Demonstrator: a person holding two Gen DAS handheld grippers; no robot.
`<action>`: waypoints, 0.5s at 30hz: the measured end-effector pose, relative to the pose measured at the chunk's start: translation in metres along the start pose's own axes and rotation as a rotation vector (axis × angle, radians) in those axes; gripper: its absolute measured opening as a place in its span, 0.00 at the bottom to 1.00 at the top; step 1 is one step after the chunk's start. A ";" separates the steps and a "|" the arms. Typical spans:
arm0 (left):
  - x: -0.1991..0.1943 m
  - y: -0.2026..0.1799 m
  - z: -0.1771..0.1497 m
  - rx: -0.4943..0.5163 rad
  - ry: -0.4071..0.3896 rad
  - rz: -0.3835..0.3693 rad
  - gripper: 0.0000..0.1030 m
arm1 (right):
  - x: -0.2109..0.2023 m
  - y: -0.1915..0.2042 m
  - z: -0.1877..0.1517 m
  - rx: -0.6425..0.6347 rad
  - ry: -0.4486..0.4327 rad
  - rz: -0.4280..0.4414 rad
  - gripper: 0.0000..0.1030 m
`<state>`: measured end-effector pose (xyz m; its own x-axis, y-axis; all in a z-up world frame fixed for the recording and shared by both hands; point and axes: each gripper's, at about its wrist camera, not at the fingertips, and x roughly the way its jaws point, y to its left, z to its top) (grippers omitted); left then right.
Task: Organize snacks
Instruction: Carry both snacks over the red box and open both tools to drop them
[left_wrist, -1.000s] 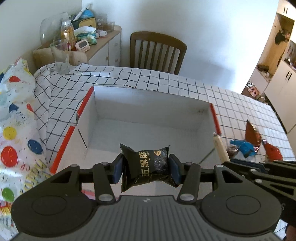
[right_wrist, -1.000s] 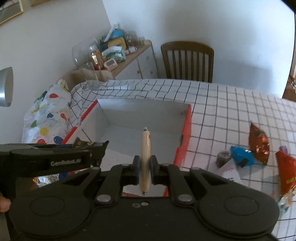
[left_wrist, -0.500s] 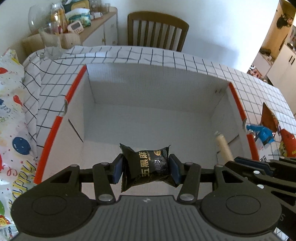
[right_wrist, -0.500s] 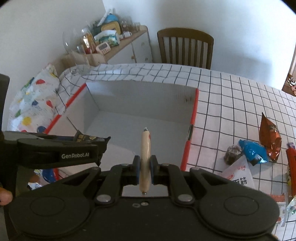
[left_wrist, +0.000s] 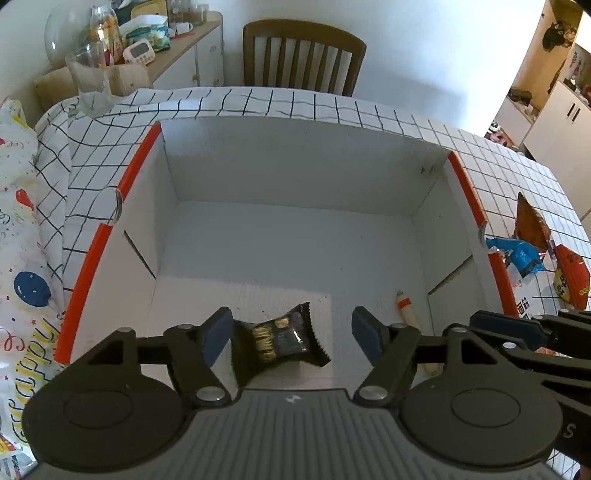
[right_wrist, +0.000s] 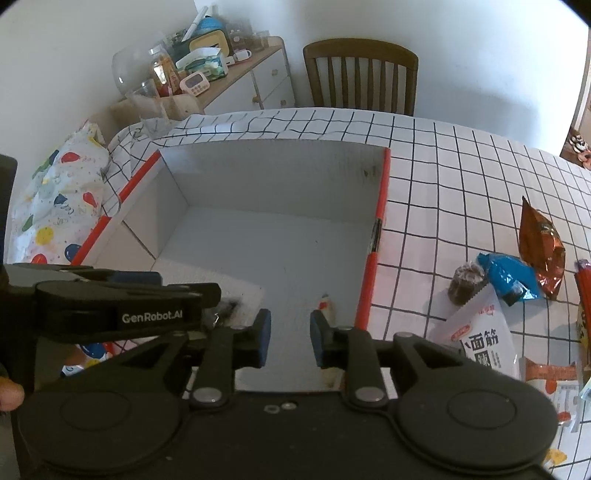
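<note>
Left wrist view, left to right. Left gripper (left_wrist: 290, 336): jaws apart and opening. The black snack packet (left_wrist: 277, 339) lies between them on the floor of the white box (left_wrist: 295, 162), lower centre of frame, nearer the left pad and clear of the right; whether it touches the left pad I cannot tell. Its long axis runs roughly across the jaw gap, tilted.

The beige sausage stick (left_wrist: 406, 308) lies lower right in the same box, near the right wall, long axis pointing away from the camera.

Right wrist view: right gripper (right_wrist: 290, 338) jaws parted and opening, nothing between them. The stick's tip shows just beyond the right pad.

Judgement: both drops look done. The loose snacks (right_wrist: 517, 273) lie right of the box on the checked tablecloth (right_wrist: 443, 155), so the right hand is nearer them.

Count: boxes, one; snacks in box, two; on the cloth at least six, right-edge ones cut off.
</note>
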<state>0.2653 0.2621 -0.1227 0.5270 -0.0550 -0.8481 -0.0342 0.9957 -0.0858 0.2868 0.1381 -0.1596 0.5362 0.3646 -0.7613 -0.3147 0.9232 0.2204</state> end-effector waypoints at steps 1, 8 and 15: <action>-0.002 -0.001 -0.001 0.004 -0.002 -0.002 0.69 | -0.001 0.000 -0.001 0.002 -0.003 -0.002 0.23; -0.020 -0.003 -0.006 0.027 -0.041 0.004 0.69 | -0.015 -0.001 -0.004 0.017 -0.029 0.003 0.33; -0.042 -0.008 -0.008 0.017 -0.088 0.012 0.71 | -0.036 -0.003 -0.006 0.026 -0.068 0.022 0.47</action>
<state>0.2363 0.2554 -0.0903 0.5991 -0.0368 -0.7998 -0.0270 0.9974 -0.0661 0.2638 0.1219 -0.1363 0.5815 0.3917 -0.7131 -0.3071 0.9173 0.2535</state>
